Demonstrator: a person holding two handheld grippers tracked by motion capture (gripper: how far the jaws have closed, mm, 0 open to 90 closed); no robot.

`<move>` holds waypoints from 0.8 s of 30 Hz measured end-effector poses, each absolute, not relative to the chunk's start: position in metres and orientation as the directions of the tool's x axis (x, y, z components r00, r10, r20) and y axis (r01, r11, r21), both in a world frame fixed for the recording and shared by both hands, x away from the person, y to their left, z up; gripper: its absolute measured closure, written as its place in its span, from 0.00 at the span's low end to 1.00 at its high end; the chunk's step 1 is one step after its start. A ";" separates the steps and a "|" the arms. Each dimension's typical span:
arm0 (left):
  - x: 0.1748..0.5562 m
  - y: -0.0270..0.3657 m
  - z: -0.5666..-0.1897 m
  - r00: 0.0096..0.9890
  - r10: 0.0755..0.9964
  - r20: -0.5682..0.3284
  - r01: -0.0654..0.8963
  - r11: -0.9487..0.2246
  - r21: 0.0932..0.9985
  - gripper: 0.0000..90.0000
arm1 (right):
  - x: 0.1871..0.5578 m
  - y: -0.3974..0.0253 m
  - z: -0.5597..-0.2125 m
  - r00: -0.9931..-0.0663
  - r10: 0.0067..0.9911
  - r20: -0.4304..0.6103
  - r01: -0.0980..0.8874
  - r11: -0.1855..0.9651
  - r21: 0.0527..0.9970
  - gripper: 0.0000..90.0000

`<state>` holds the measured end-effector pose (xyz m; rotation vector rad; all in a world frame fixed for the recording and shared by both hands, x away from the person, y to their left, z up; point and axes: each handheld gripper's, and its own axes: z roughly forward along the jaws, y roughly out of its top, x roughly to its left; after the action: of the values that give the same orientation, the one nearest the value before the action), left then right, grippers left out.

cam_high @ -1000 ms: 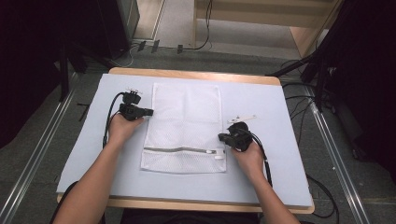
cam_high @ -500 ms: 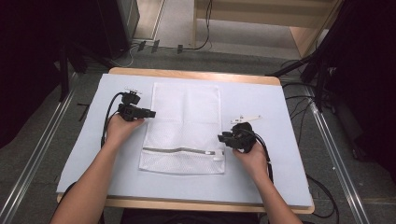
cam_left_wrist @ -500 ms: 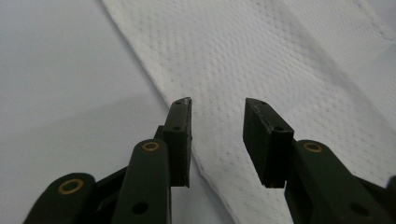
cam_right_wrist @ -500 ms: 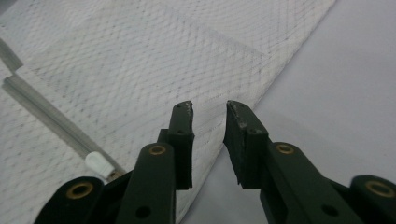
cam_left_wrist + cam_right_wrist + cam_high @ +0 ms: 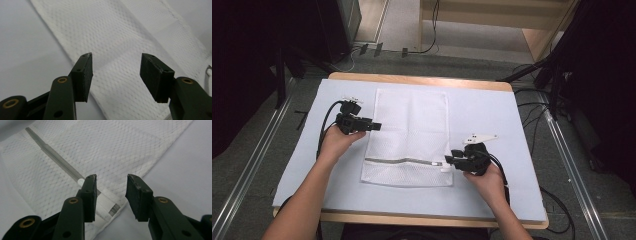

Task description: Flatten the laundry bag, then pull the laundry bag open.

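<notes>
A white mesh laundry bag (image 5: 409, 135) lies flat in the middle of the table, its grey zipper (image 5: 402, 161) running across near the front end. My left gripper (image 5: 374, 125) is open at the bag's left edge, jaws pointing right over the mesh (image 5: 117, 45). At the bag's right front corner my right gripper (image 5: 447, 160) is open too, by the zipper's right end. In the right gripper view the zipper (image 5: 57, 162) and its white pull (image 5: 80, 181) lie just beside the left jaw, with the bag's corner (image 5: 110, 207) under the jaws.
The pale blue mat (image 5: 492, 115) covers a wooden table (image 5: 422, 80). A small white plate (image 5: 479, 137) rides on the right gripper. Cables (image 5: 532, 107) trail off the table's right side. Metal rails (image 5: 257, 160) run along both sides on the floor.
The right gripper has shifted slightly back toward the front right, off the bag's corner. The left gripper has stayed at the left edge.
</notes>
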<state>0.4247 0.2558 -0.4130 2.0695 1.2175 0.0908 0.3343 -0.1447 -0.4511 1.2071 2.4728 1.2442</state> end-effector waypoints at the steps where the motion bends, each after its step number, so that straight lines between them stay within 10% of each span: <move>1: 0.423 0.253 -0.412 0.561 0.778 -0.283 0.729 -0.303 0.613 0.49 | 0.333 -0.145 -0.451 -0.677 0.699 0.230 0.600 0.342 0.724 0.69; 24: 0.382 0.197 -0.407 0.708 0.667 -0.231 0.624 -0.439 0.647 0.54 | 0.337 -0.136 -0.454 -0.682 0.684 0.257 0.622 0.359 0.696 0.91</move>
<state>0.3819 0.1969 -0.4068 2.1764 0.9781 0.0753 0.3373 -0.1365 -0.4545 1.2161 2.5254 1.2381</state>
